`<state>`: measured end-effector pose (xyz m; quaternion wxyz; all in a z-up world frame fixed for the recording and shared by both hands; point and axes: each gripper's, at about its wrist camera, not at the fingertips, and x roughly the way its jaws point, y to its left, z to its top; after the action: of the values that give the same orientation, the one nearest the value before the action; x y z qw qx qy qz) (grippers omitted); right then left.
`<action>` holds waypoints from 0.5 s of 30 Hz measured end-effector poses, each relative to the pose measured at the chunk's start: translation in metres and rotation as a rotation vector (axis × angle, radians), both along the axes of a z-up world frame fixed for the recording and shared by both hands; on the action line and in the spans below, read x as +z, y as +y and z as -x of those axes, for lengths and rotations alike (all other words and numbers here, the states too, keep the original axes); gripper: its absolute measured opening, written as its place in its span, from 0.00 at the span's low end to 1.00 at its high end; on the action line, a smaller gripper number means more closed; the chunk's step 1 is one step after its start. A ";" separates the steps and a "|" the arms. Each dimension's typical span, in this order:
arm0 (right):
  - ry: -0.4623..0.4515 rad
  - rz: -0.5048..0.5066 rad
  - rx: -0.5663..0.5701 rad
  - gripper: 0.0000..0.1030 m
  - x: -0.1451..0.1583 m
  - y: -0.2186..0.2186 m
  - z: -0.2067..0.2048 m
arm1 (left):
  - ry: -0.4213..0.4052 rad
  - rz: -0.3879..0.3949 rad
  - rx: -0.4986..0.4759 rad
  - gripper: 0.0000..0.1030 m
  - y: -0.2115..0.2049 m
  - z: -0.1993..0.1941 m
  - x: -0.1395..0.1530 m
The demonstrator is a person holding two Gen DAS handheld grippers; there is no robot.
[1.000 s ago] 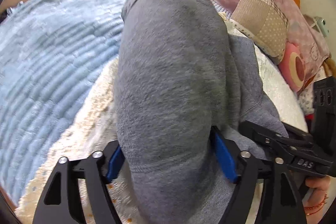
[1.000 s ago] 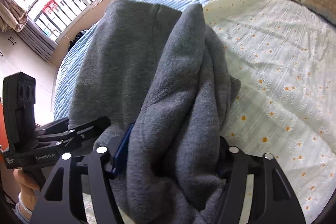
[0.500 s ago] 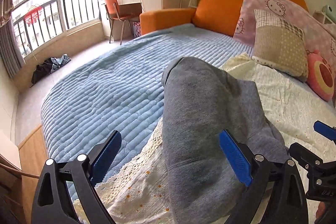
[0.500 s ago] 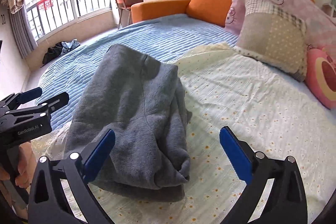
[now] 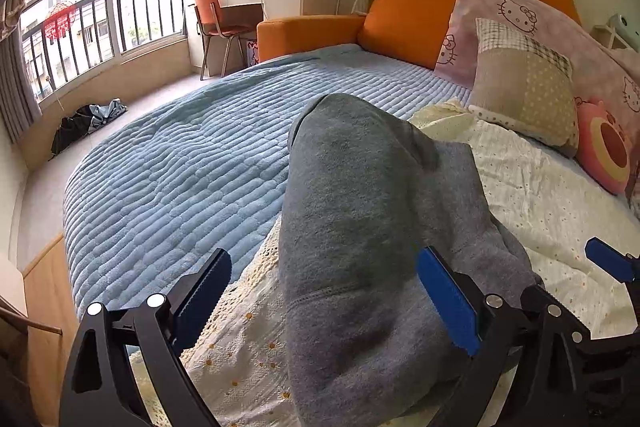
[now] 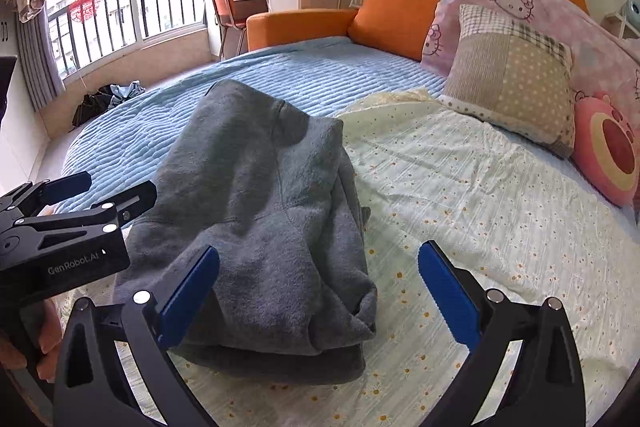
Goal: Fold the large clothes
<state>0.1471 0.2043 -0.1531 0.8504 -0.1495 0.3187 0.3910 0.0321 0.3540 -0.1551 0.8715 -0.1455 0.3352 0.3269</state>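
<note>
Folded grey garment [image 6: 264,227] lies ahead between both grippers' wide-open, empty jaws.

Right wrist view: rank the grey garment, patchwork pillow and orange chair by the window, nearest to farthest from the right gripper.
From the right gripper:
1. Grey garment, folded on the bed just ahead, left of centre.
2. Patchwork pillow, at the head of the bed, right.
3. Orange chair, beyond the bed at the desk, by the window.
</note>
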 end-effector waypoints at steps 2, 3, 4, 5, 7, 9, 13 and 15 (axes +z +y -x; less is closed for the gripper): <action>-0.011 -0.018 -0.007 0.95 0.001 -0.002 0.002 | -0.013 -0.002 0.003 0.93 -0.001 0.002 -0.001; -0.023 -0.032 -0.014 0.95 0.002 -0.004 0.004 | -0.016 -0.014 0.007 0.93 -0.004 0.002 -0.001; -0.031 -0.039 -0.020 0.95 0.002 -0.005 0.005 | -0.022 -0.030 0.006 0.93 -0.006 0.003 -0.002; -0.040 -0.050 -0.026 0.95 0.002 -0.006 0.007 | -0.029 -0.038 0.002 0.93 -0.008 0.003 -0.003; -0.052 -0.071 -0.034 0.95 0.001 -0.007 0.010 | -0.040 -0.066 -0.002 0.93 -0.013 0.004 -0.005; -0.062 -0.091 -0.039 0.95 -0.002 -0.010 0.013 | -0.048 -0.079 -0.007 0.93 -0.016 0.004 -0.007; -0.065 -0.097 -0.044 0.95 -0.006 -0.013 0.015 | -0.057 -0.095 -0.003 0.93 -0.018 0.005 -0.008; -0.062 -0.089 -0.042 0.95 -0.008 -0.013 0.016 | -0.058 -0.108 0.003 0.93 -0.020 0.006 -0.006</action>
<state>0.1314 0.1917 -0.1612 0.8738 -0.1167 0.2774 0.3819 0.0265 0.3342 -0.1614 0.8871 -0.1081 0.2914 0.3413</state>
